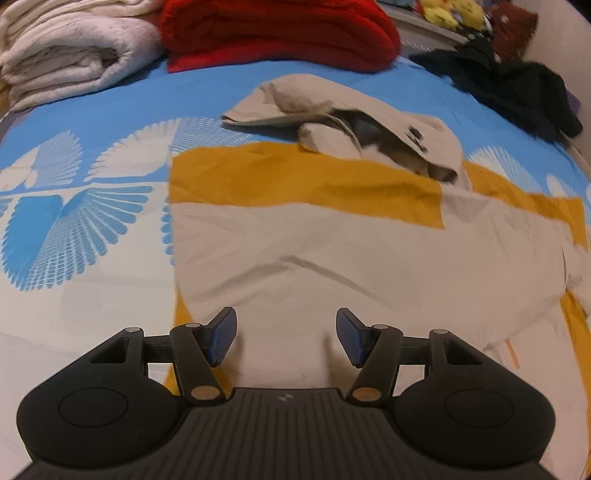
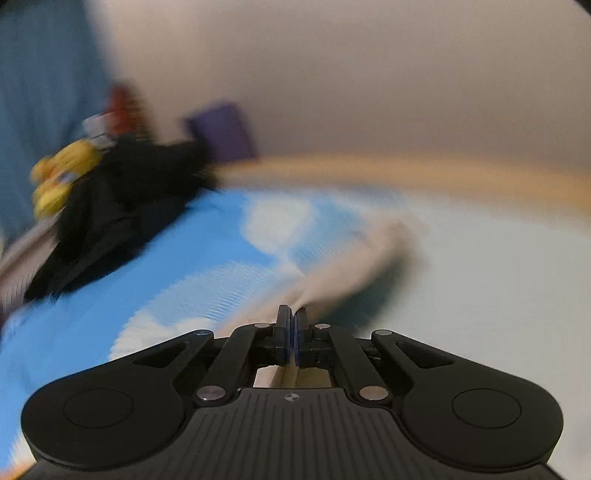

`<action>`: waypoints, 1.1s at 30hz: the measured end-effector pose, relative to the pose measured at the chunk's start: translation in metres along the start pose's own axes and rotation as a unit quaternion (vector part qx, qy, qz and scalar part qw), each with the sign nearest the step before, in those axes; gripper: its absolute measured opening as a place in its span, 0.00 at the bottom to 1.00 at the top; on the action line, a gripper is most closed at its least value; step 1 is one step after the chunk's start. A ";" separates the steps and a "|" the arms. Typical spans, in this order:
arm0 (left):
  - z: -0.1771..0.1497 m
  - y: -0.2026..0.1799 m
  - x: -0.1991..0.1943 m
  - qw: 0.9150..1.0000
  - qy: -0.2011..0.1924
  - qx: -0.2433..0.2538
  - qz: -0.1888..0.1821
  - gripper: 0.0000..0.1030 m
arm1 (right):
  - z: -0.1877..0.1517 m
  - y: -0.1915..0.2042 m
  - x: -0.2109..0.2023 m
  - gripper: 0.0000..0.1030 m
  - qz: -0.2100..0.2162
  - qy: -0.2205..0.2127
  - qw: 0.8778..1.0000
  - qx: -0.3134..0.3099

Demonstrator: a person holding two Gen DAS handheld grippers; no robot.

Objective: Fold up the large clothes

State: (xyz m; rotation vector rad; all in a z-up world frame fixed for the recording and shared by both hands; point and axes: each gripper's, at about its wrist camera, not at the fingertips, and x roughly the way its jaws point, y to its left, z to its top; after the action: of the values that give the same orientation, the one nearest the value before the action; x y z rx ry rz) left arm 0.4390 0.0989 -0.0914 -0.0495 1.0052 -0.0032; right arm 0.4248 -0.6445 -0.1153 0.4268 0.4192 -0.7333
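A large beige garment [image 1: 314,251] lies spread on the bed on top of a mustard-yellow cloth [image 1: 295,177]. Its far end is bunched up, and a dark lining shows there. My left gripper [image 1: 286,317] hovers over the near part of the beige garment, open, with nothing between its blue pads. The right wrist view is heavily blurred. In it my right gripper [image 2: 293,314] is shut, and a strip of beige cloth [image 2: 354,266] runs out from between its fingertips, up and to the right over the bedcover.
The bed has a blue and white patterned cover [image 1: 74,221]. A folded white blanket [image 1: 66,59] and a red blanket [image 1: 277,33] sit at the far edge. Black clothes [image 1: 517,92] are heaped at the far right near yellow plush toys [image 1: 450,13]. A wall and a wooden edge [image 2: 406,170] are on the right.
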 end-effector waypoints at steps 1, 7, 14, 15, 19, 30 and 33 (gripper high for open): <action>0.002 0.005 -0.003 1.000 -0.003 -0.008 -0.002 0.63 | 0.001 0.026 -0.022 0.01 0.011 -0.026 0.999 -0.045; 0.012 0.036 -0.022 0.998 -0.019 -0.058 -0.003 0.63 | -0.037 0.165 -0.180 0.01 0.243 -0.062 0.941 -0.228; 0.013 0.054 -0.038 0.995 -0.027 -0.090 -0.014 0.63 | -0.141 0.230 -0.305 0.13 0.458 0.176 0.820 -0.296; 0.013 0.053 -0.040 0.995 -0.028 -0.090 -0.015 0.63 | -0.145 0.228 -0.310 0.20 0.455 0.190 0.820 -0.289; 0.009 0.047 -0.043 0.996 -0.029 -0.088 -0.017 0.63 | -0.123 0.204 -0.308 0.41 0.391 0.172 0.877 -0.221; 0.001 0.006 -0.035 0.998 -0.020 -0.033 -0.057 0.63 | -0.169 0.157 -0.185 0.49 0.282 0.370 0.878 -0.110; 0.000 0.000 -0.034 0.996 -0.024 -0.020 -0.079 0.63 | -0.176 0.164 -0.188 0.14 0.277 0.371 0.876 -0.132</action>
State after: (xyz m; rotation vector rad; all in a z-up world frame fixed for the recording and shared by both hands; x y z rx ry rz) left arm 0.4211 0.0994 -0.0629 -0.1647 0.9505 -0.1255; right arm 0.3779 -0.3433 -0.1311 0.5287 1.0542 0.0852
